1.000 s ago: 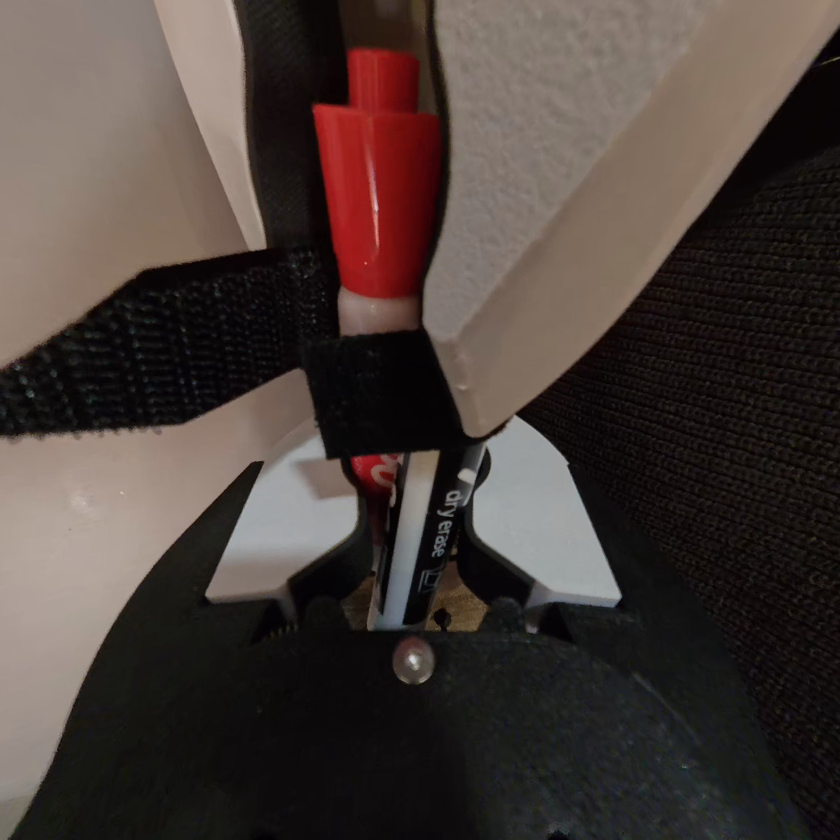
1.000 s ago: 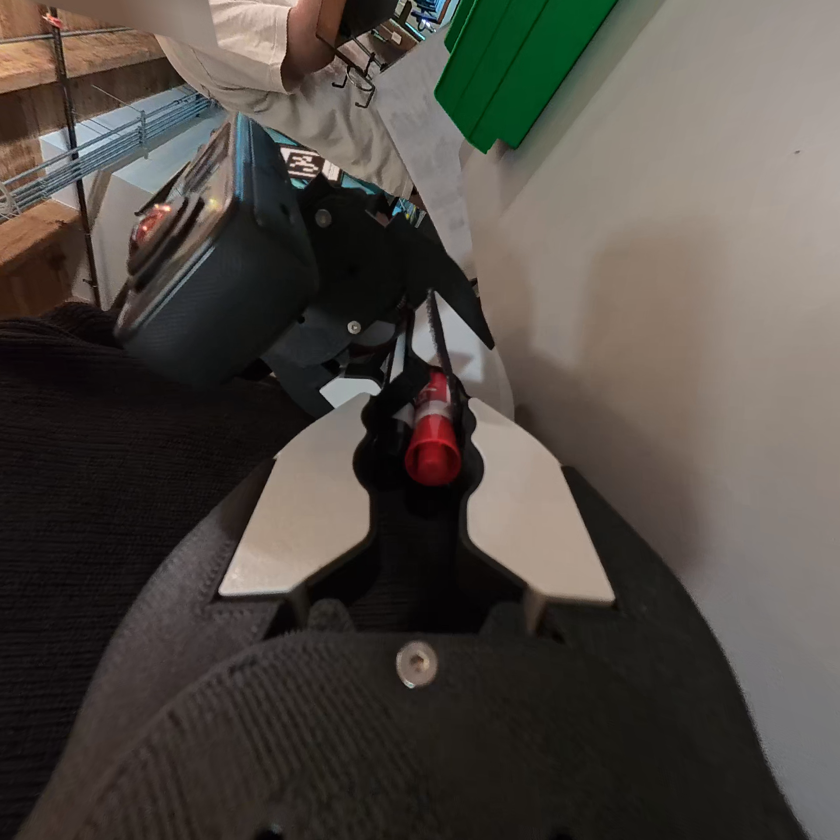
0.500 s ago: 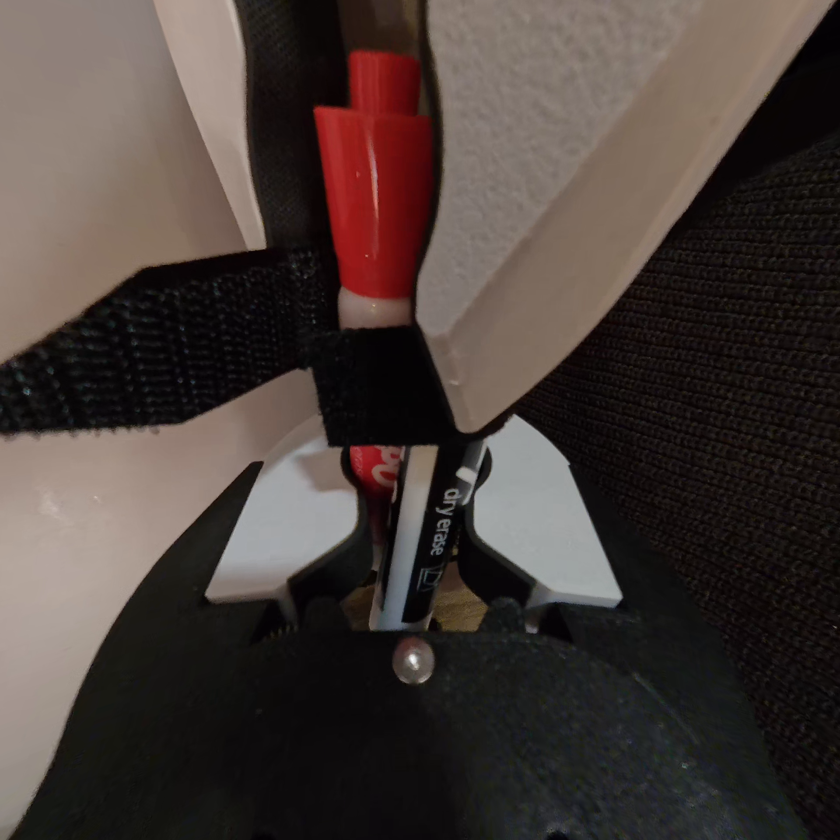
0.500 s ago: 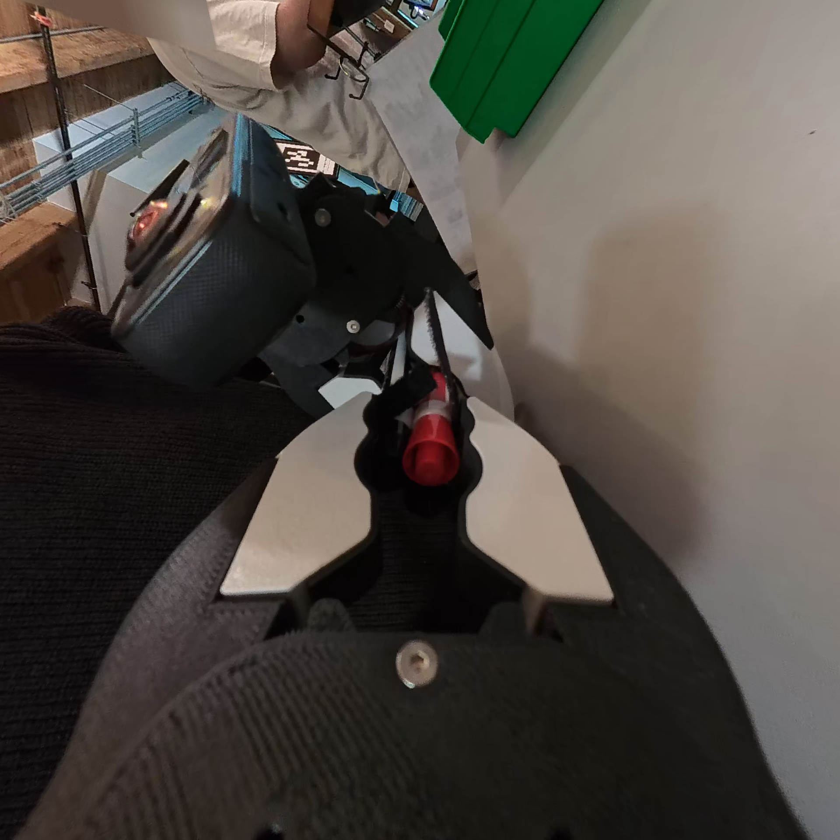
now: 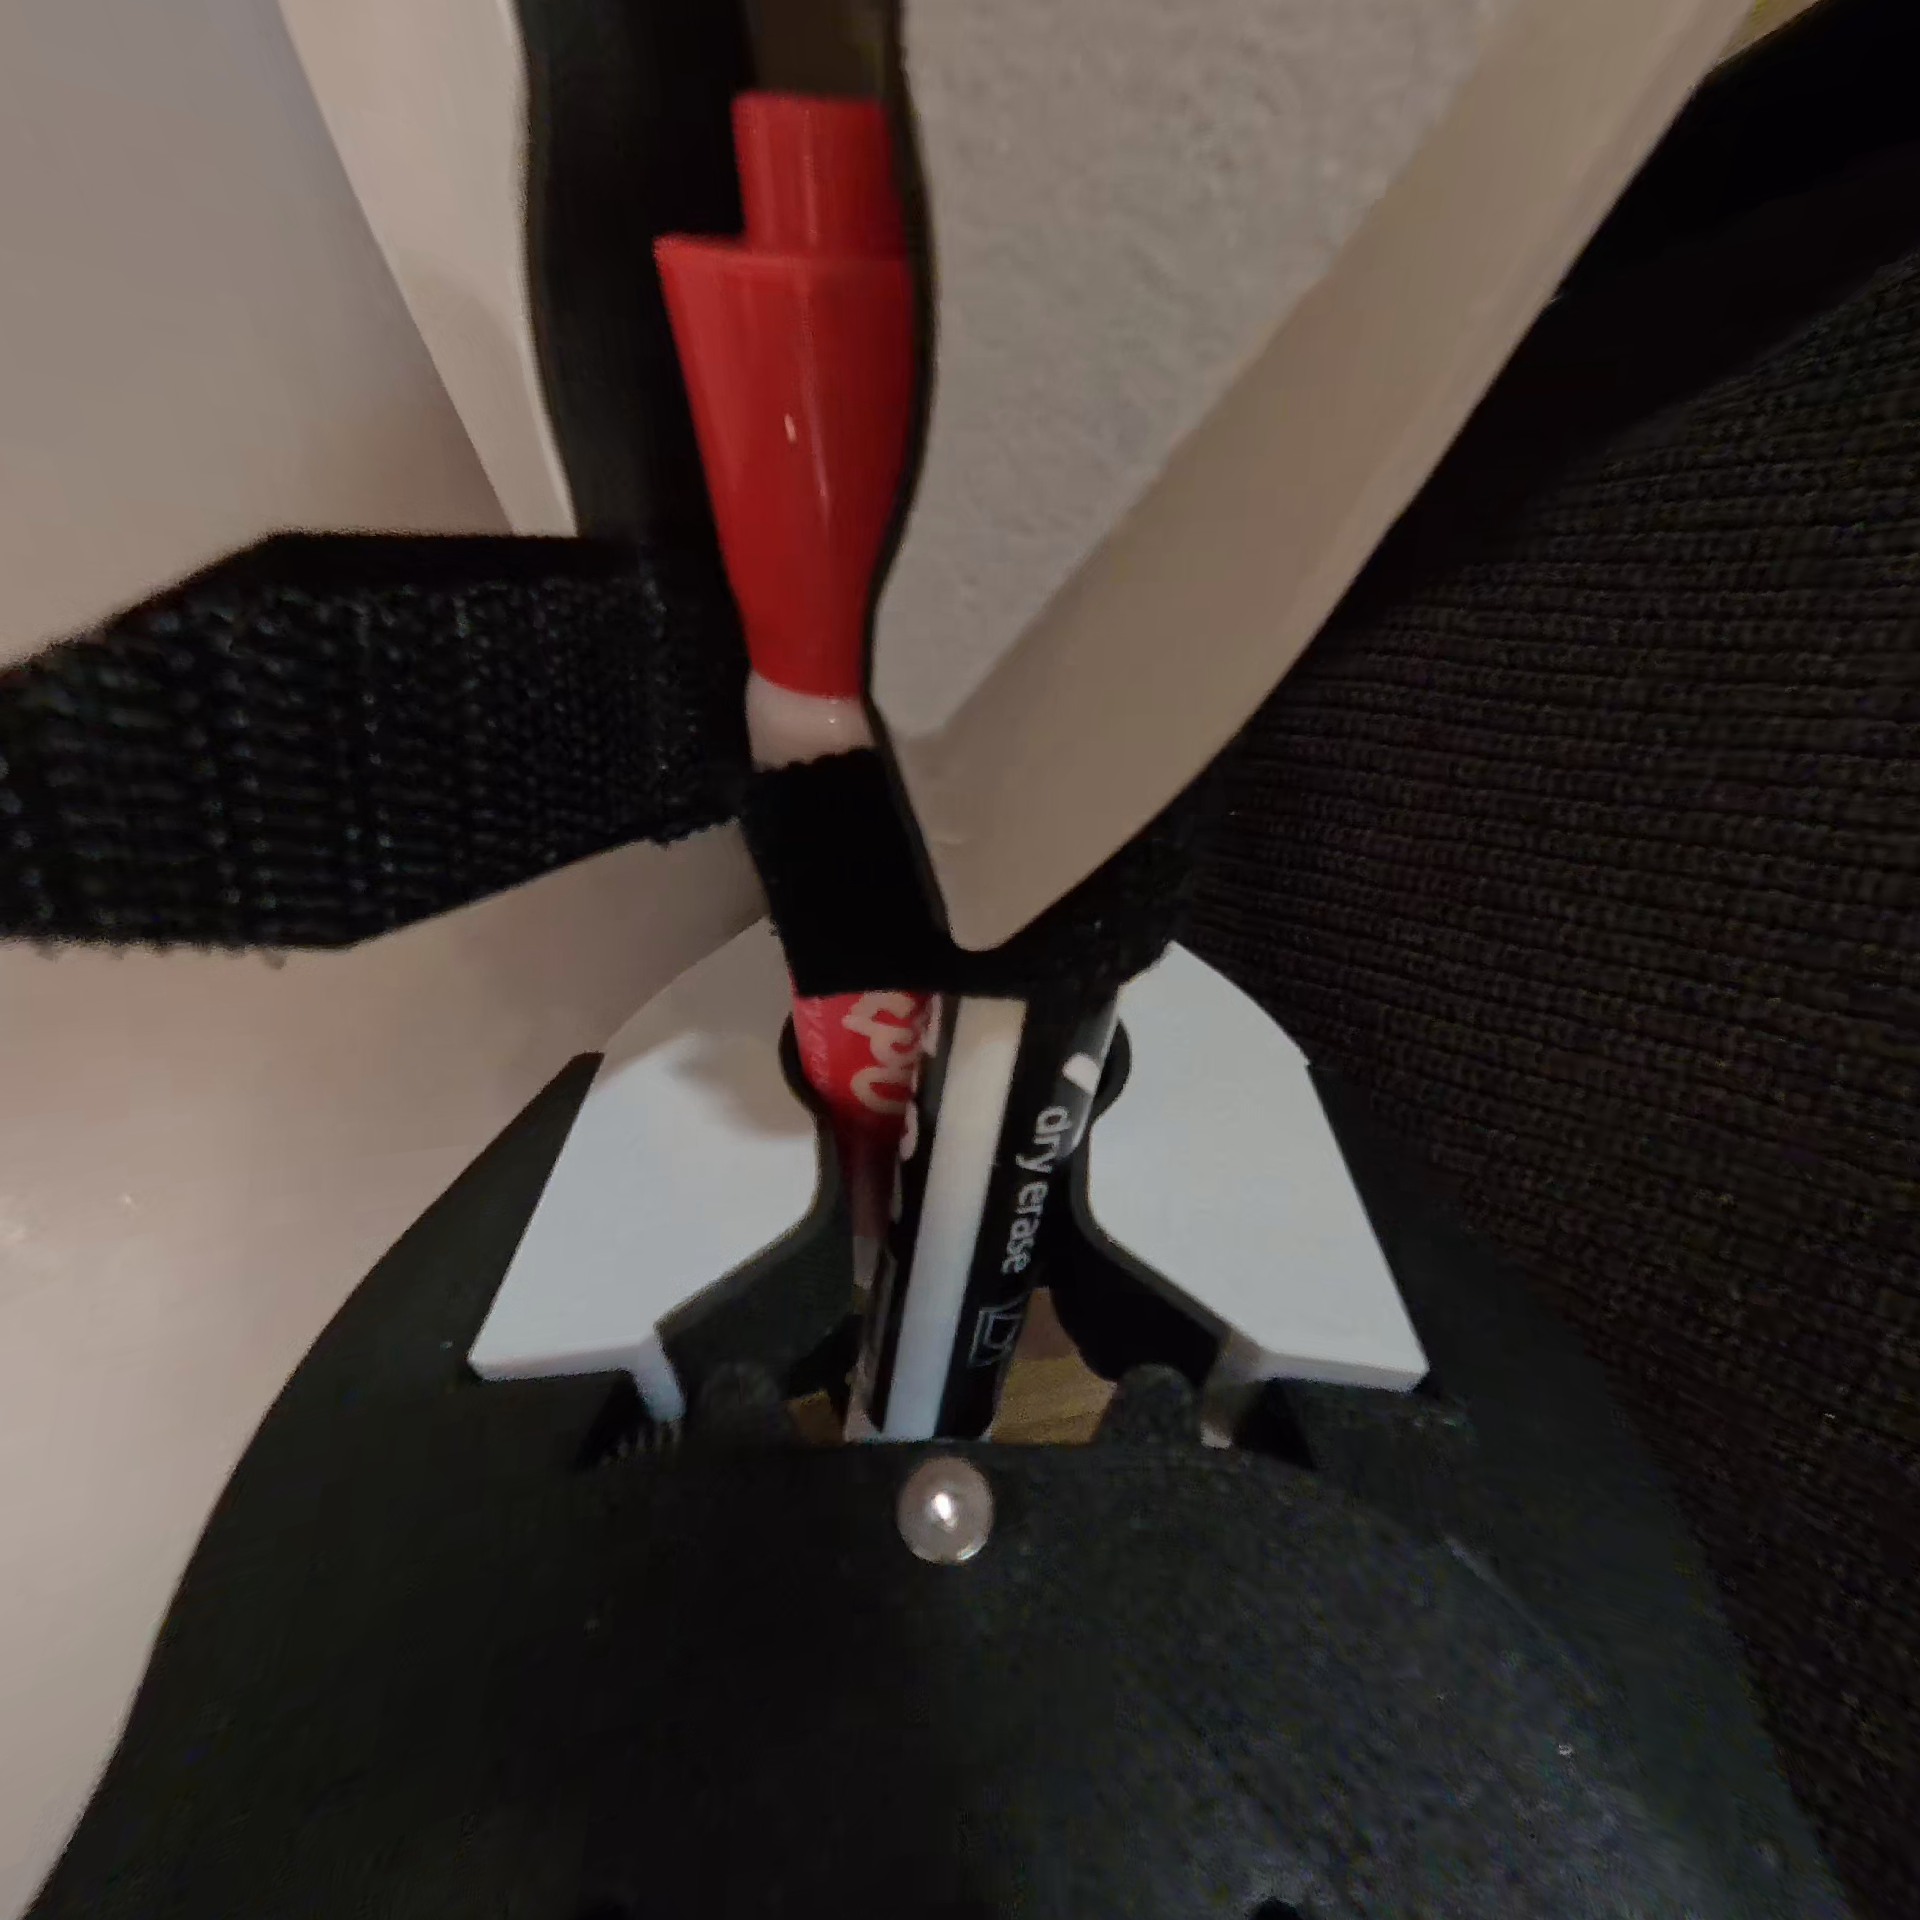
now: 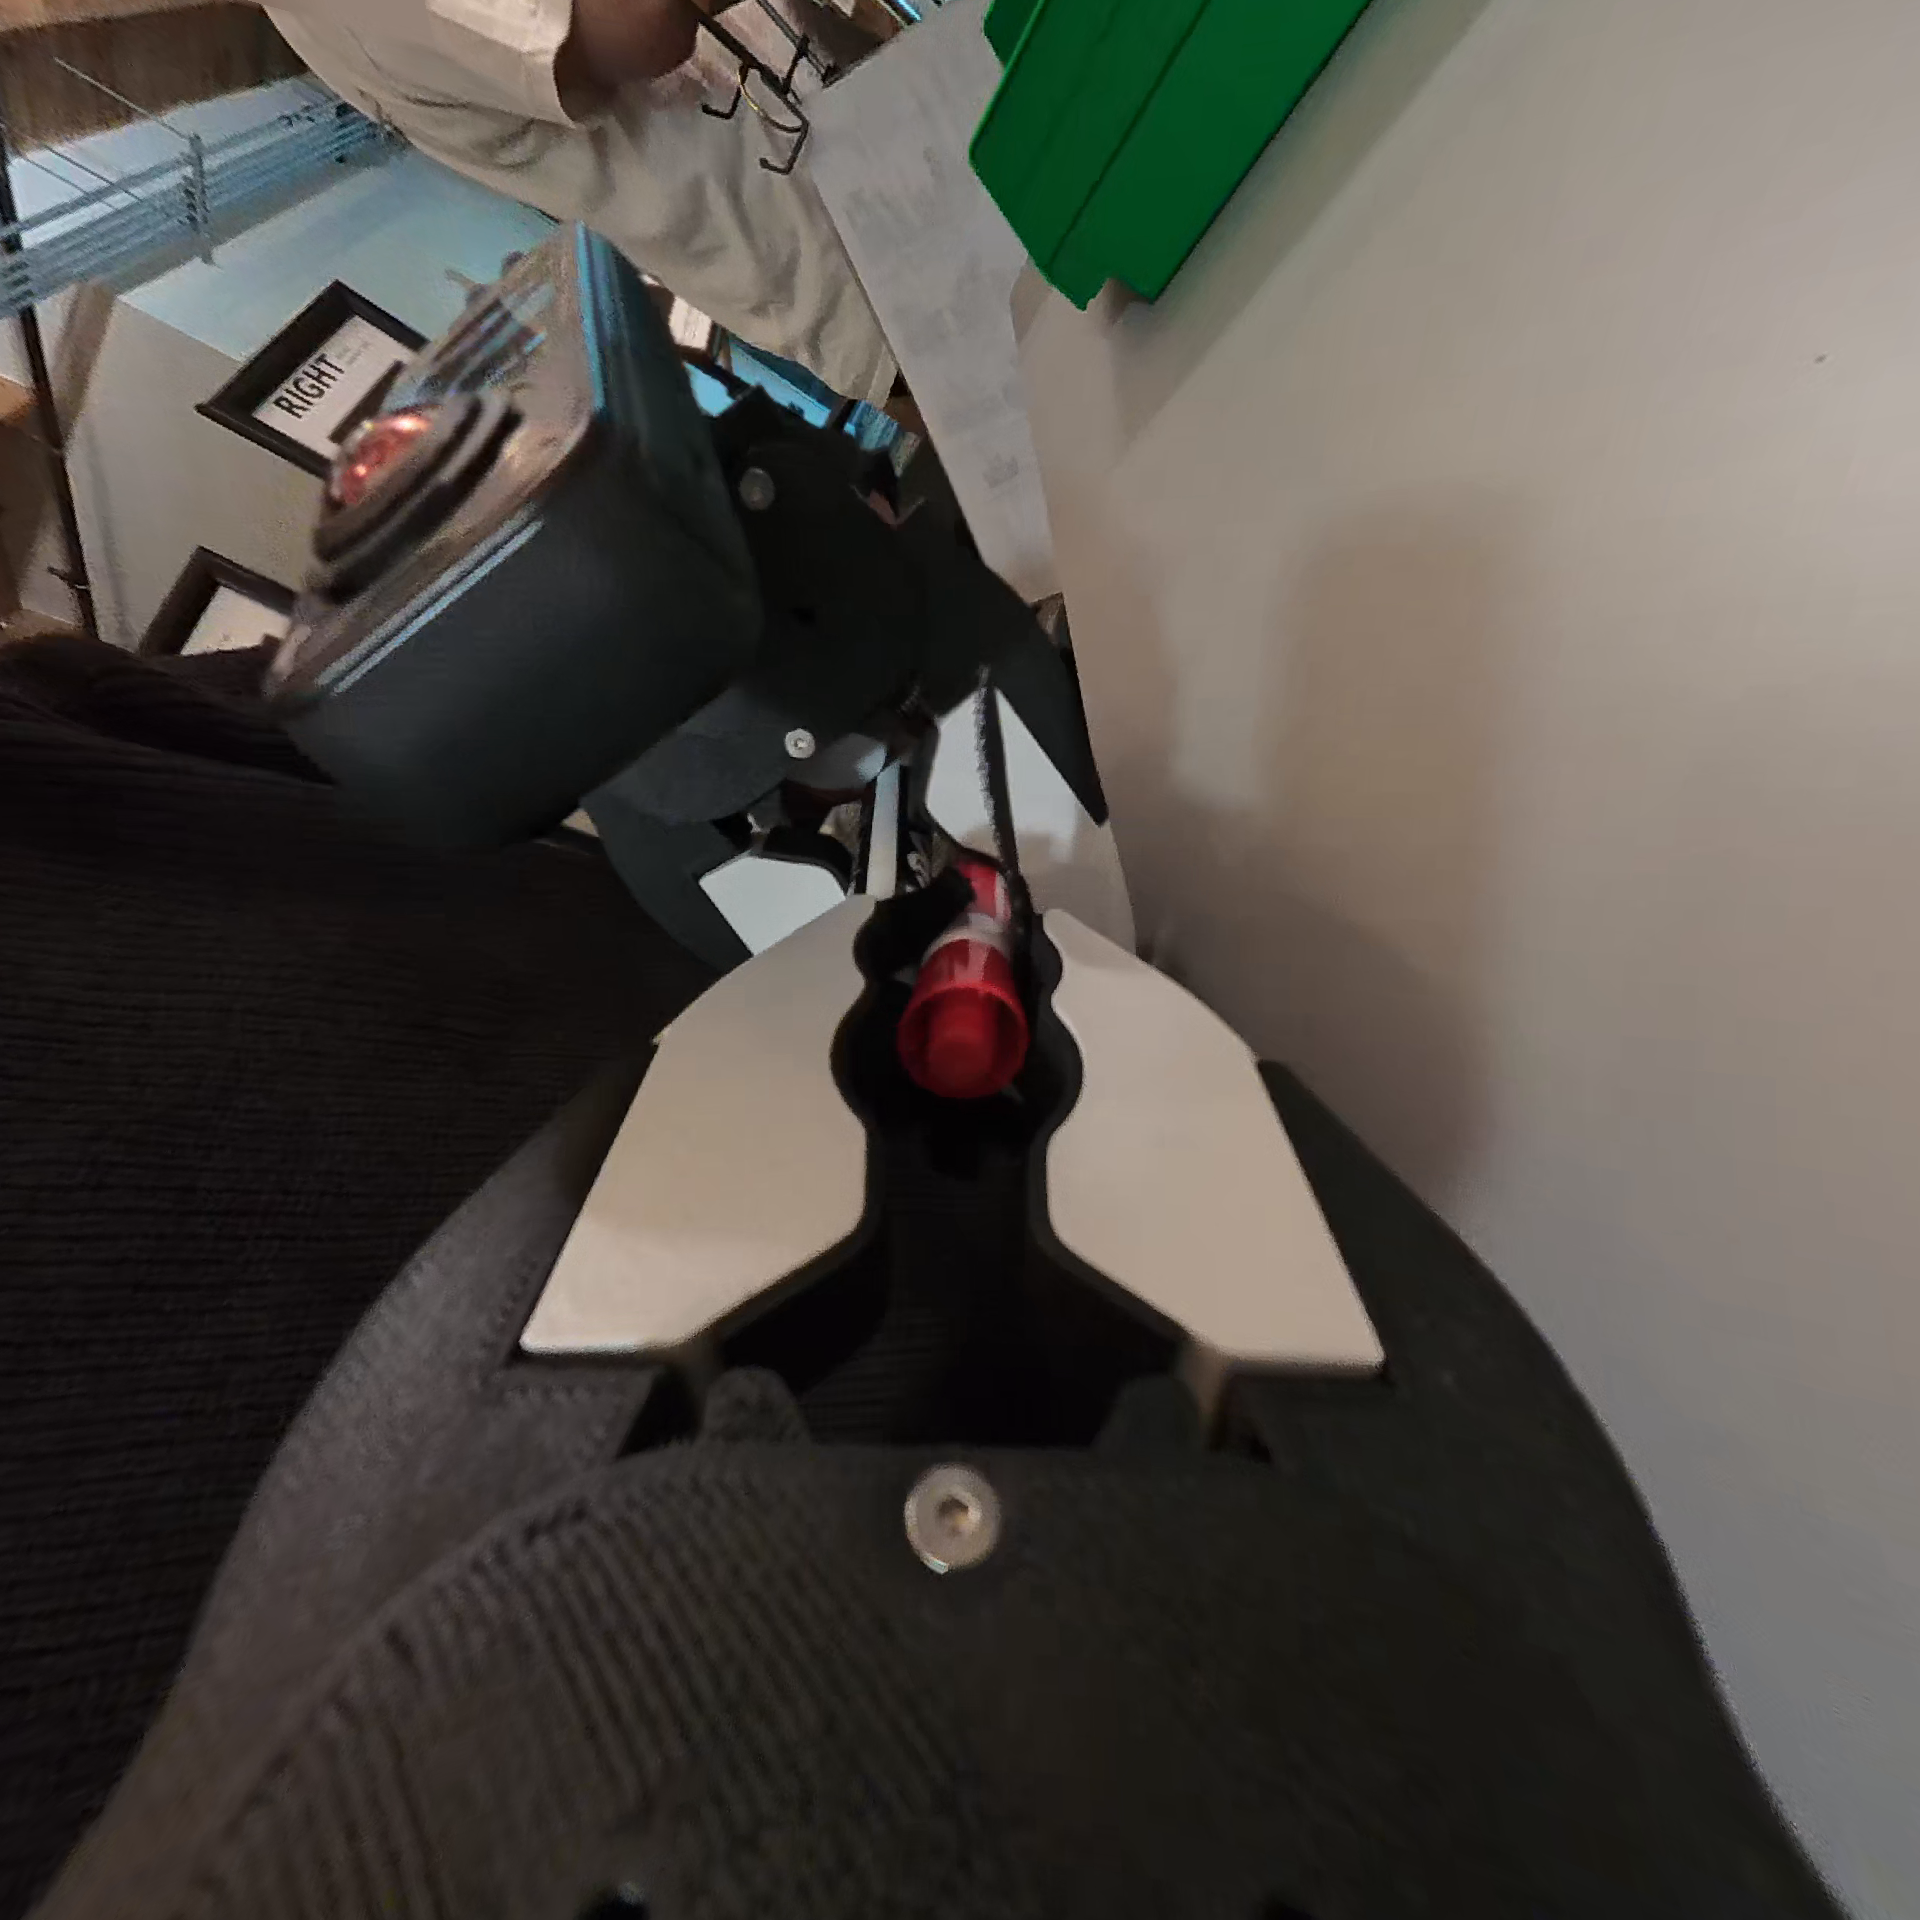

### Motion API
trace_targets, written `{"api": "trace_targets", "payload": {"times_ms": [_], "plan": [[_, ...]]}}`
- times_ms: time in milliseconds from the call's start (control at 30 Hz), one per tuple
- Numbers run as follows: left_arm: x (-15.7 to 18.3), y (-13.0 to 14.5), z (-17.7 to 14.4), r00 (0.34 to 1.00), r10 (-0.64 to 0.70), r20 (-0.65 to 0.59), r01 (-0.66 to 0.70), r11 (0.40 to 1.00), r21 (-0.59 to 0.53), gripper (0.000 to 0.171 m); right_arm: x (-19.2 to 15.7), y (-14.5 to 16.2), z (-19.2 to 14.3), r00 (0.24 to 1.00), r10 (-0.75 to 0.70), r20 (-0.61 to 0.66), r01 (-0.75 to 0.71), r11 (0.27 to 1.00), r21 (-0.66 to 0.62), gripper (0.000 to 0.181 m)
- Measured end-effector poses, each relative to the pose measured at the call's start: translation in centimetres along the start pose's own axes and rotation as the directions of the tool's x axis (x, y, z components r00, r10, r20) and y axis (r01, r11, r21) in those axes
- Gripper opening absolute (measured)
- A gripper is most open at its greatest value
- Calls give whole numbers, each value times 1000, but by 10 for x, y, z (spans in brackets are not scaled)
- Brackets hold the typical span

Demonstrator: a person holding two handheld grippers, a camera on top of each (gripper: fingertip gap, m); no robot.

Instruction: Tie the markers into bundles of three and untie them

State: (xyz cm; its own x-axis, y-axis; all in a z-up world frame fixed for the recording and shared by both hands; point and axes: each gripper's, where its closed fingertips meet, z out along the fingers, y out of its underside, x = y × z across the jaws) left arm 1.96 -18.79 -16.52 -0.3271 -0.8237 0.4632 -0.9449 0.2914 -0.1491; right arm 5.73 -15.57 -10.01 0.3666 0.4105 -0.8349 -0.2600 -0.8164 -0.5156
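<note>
Meanwhile, I kept my left hand-held gripper clamped on the markers while my right hand-held gripper, closed on the red cap, twisted slightly; the black strap trailed loose, so the bundle remained untied.

We see a glossy red plastic marker cap, a fuzzy black woven hook-and-loop strap, matt white gripper fingers, and coarse black knit cloth.
</note>
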Motion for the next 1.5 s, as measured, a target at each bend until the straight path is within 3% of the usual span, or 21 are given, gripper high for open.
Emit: {"api": "trace_targets", "payload": {"times_ms": [467, 667, 833, 1100, 1267, 1400, 1500], "plan": [[33, -17, -6, 960, -48, -276, 86, 988, 126, 44, -13, -12, -2, 988, -154, -1, 154, 986, 61, 27], [33, -15, -4, 959, -57, -278, 89, 991, 103, 44, -8, -9, -3, 996, -87, -10, 87, 995, 51, 26], [38, -19, -4, 950, -48, -307, 79, 993, 90, 44, -9, -6, -6, 986, -162, -40, 162, 987, 2, 31], [31, -25, -2, 963, -54, -263, 78, 994, 82, 43, -6, -7, -13, 991, -134, -11, 134, 991, 2, 31], [7, -22, 1, 973, -100, -209, 120, 989, 86, 42, 0, -41, -40, 997, -73, -6, 72, 970, 232, 50], [-34, -22, -5, 985, -150, -90, 161, 977, 139, 42, 22, -49, -67, 989, -53, -140, 99, 933, 346, 52], [-67, -23, -19, 986, -163, 35, 155, 974, 162, 42, 40, -39, -75, 963, -50, -265, 138, 936, 325, 49]]}}
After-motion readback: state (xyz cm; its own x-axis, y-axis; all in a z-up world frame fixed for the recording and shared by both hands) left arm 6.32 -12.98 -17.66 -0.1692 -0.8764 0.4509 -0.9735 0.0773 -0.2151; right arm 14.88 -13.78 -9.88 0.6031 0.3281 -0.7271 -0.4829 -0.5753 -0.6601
